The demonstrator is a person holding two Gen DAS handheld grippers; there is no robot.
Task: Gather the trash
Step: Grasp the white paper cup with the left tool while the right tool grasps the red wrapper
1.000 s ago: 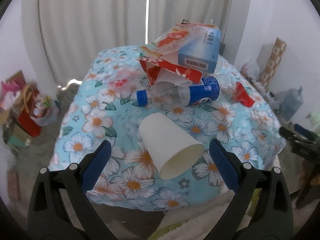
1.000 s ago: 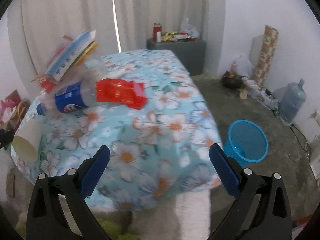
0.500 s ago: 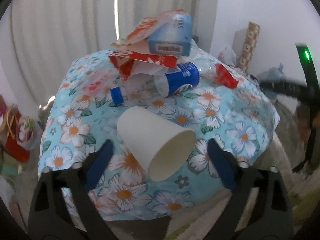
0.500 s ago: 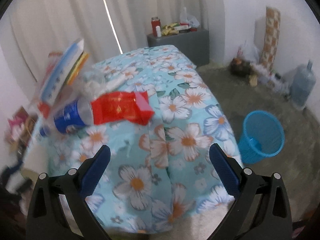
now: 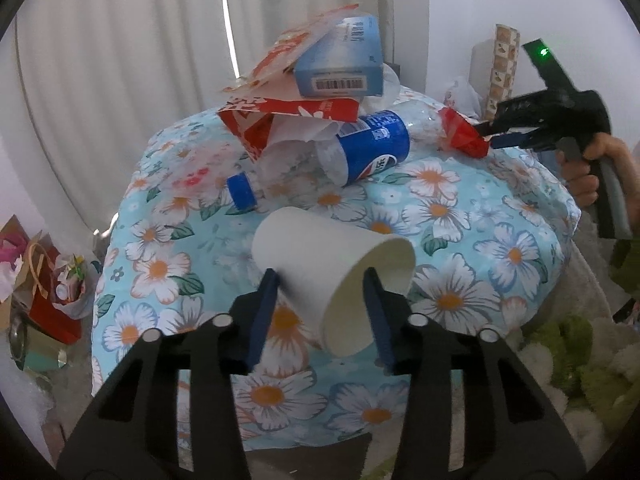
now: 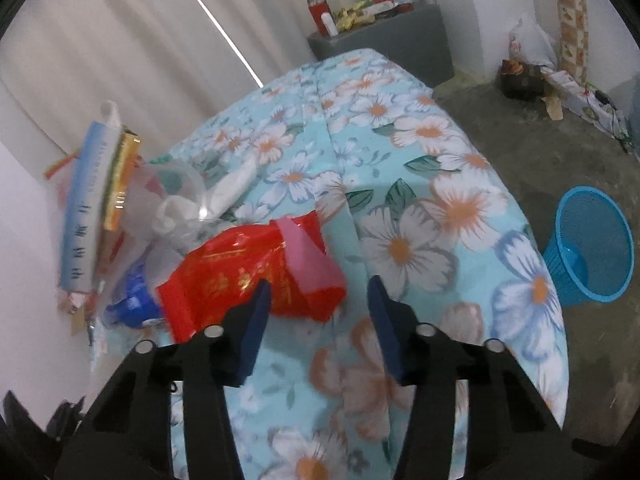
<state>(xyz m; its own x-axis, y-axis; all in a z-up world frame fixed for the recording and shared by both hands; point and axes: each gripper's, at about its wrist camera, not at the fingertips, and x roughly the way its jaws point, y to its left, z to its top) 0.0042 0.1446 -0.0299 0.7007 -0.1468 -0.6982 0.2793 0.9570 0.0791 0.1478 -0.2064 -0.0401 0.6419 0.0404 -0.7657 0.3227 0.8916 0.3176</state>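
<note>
A white paper cup (image 5: 320, 260) lies on its side on the floral tablecloth (image 5: 480, 240), mouth toward me. My left gripper (image 5: 320, 304) is closing on it, its blue pads against the cup's two sides. A red foil packet (image 6: 248, 276) lies at the edge of the trash pile. My right gripper (image 6: 318, 312) is closing around the packet's near end: the left pad overlaps it, and a gap shows at the right pad. In the left wrist view the right gripper (image 5: 490, 136), held in a hand (image 5: 600, 176), straddles the red packet (image 5: 460, 134).
The pile behind the cup holds a blue box (image 5: 340, 64), a red-and-white carton (image 5: 280, 120) and a blue-labelled plastic bottle (image 5: 372, 148). A blue mesh bin (image 6: 592, 248) stands on the floor right of the table. A grey cabinet (image 6: 392, 36) stands behind it, and bags (image 5: 40, 292) lie at the left.
Both pairs of jaws have narrowed from wide open. The left now brackets the cup closely. The right gripper swung left to the red packet and came into the left wrist view.
</note>
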